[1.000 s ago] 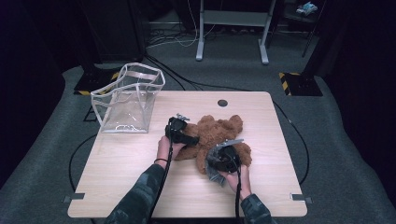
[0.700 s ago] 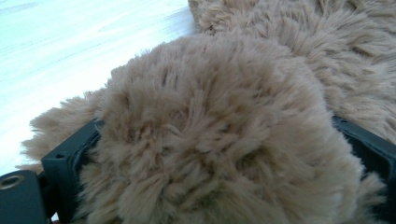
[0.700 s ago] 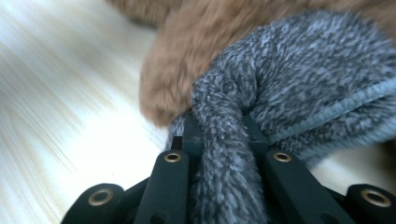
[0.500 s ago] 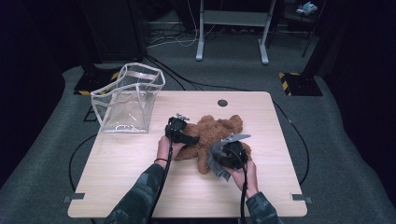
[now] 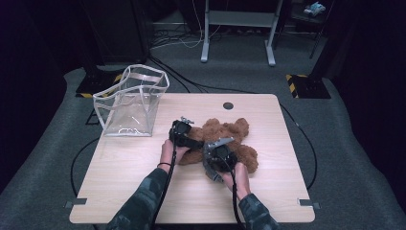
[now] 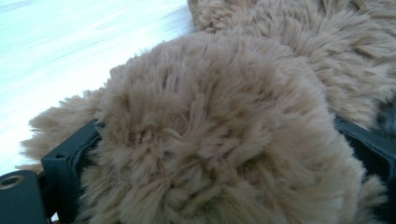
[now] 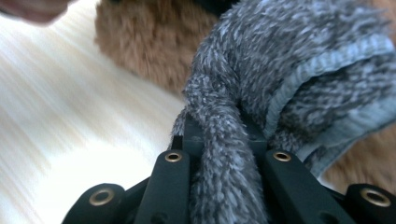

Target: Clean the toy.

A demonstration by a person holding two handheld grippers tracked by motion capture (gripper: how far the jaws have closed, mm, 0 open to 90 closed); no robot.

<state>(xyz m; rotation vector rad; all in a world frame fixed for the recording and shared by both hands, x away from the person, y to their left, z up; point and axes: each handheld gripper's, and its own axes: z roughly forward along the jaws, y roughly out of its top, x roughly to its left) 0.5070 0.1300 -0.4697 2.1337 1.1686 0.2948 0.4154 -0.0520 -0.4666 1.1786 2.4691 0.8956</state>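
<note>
High view: brown plush bear (image 5: 230,141) lies at centre of the table (image 5: 119,191), clear bag (image 5: 131,103) upper left. Left gripper (image 5: 184,136) is clamped on a furry limb of the bear. Right gripper (image 7: 224,161) pinches a grey knitted garment (image 7: 299,74) against the bear, lower centre.

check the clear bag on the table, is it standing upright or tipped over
Upright. In the high view the clear bag stands on its base at the table's far left corner, its white-trimmed mouth open and facing up. It looks empty.
</note>
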